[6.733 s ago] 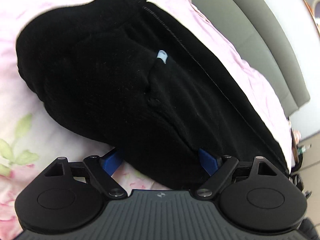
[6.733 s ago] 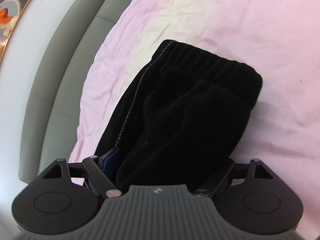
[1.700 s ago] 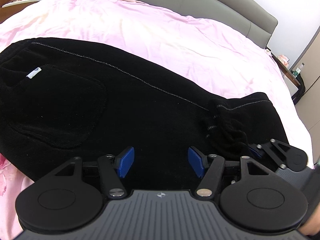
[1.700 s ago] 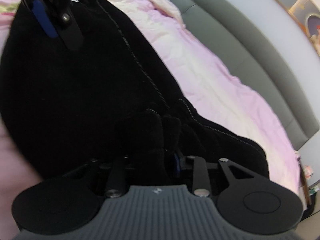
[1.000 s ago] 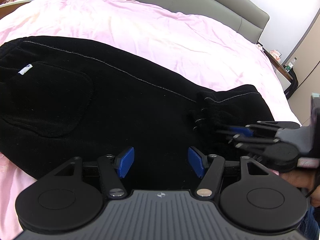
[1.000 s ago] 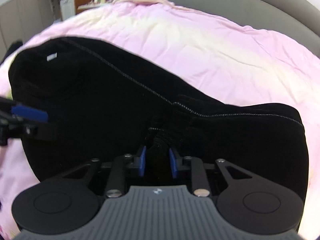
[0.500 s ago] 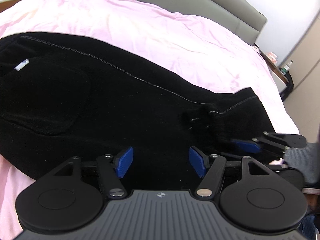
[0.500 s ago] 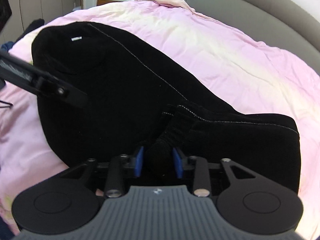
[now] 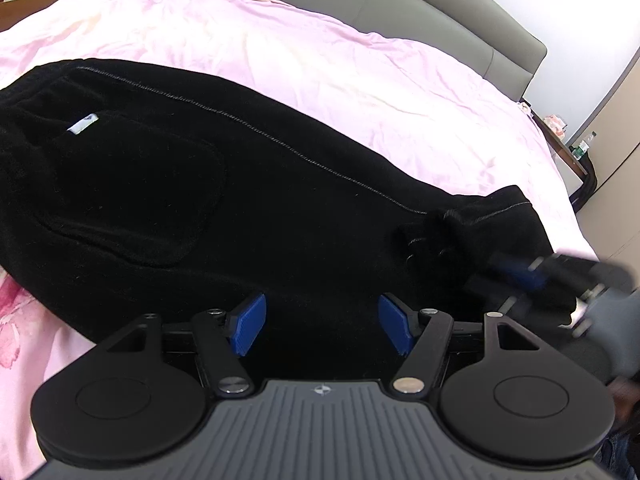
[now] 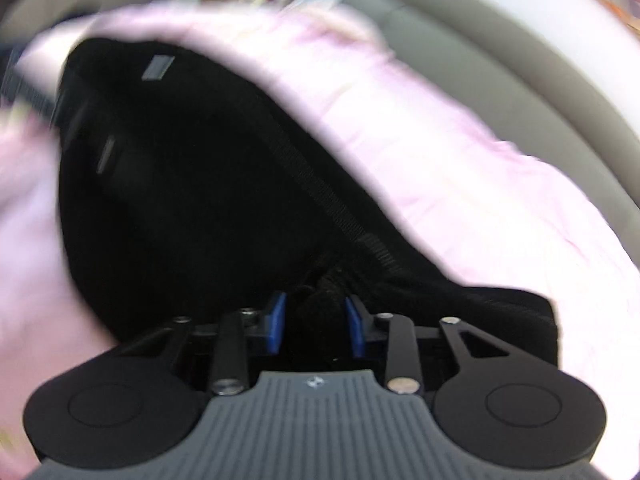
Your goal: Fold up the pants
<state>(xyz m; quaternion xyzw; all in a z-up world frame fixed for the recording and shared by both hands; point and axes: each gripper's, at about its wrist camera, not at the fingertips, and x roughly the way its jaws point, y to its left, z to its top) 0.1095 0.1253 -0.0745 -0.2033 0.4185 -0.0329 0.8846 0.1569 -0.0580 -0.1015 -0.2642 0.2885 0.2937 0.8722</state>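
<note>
The black pants (image 9: 248,208) lie lengthwise on the pink bed, waist with a small white label (image 9: 82,124) at the left, leg cuffs bunched at the right. My left gripper (image 9: 322,326) is open just above the pants' near edge, holding nothing. My right gripper (image 10: 315,322) is closed on a bunched fold of the pants (image 10: 224,184) near the cuffs; this view is blurred by motion. The right gripper also shows blurred in the left wrist view (image 9: 532,276), at the cuff end.
A pink bedsheet (image 9: 360,72) covers the bed, with a flower print at the near left (image 9: 12,320). A grey padded headboard (image 9: 420,12) runs along the far side. A bedside table (image 9: 576,160) stands at the far right.
My right gripper has moved quickly with the bunched cuff fabric, blurring its view. My left gripper stays open over the near edge of the pants.
</note>
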